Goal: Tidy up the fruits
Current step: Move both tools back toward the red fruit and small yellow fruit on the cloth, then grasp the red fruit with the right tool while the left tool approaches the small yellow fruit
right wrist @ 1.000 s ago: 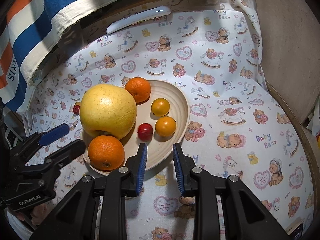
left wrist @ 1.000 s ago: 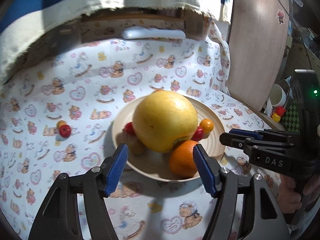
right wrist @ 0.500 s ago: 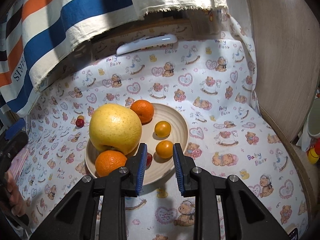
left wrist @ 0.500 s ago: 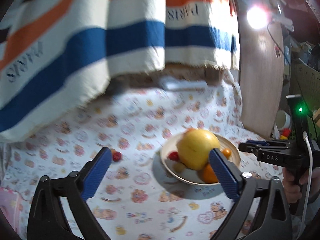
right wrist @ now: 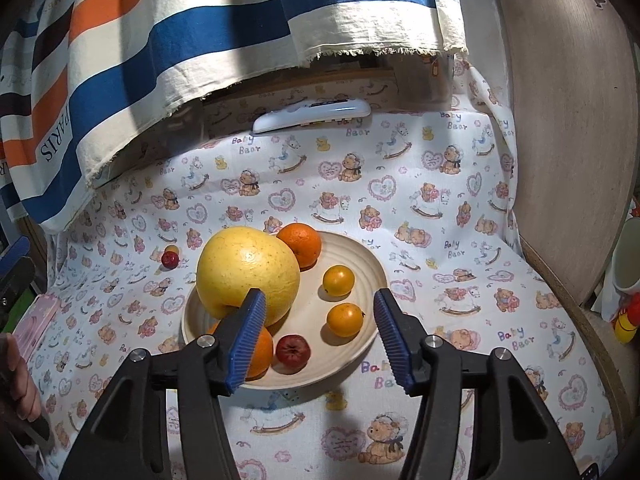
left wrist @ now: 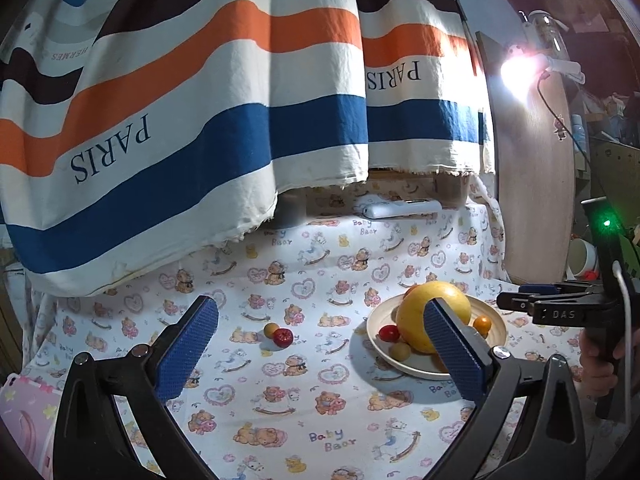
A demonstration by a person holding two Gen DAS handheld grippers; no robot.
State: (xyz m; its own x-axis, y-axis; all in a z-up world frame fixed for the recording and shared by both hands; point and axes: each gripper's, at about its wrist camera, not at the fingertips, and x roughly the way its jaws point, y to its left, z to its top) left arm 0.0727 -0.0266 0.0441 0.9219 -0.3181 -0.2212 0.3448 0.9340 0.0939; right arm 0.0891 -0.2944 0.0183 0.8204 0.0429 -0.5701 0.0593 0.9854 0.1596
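Both the left gripper point(left wrist: 320, 354) and the right gripper point(right wrist: 320, 336) have just been opening and hold nothing, while the small red fruit point(left wrist: 283, 337), light, round and likely to roll, lies on the cloth point(left wrist: 280, 420) well apart from the plate point(right wrist: 368, 264), best taken across its middle.

The striped curtain point(left wrist: 224, 92) reads "PARIS" and "HERMES", the printed cloth point(right wrist: 440, 208) repeats "Baby Bear", and the right hand-held gripper point(left wrist: 560, 312) is marked "DAS".

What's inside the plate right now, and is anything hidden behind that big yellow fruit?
The plate holds the big yellow fruit, two oranges, two small orange fruits and a small red fruit. Anything directly behind or under the big fruit is covered.
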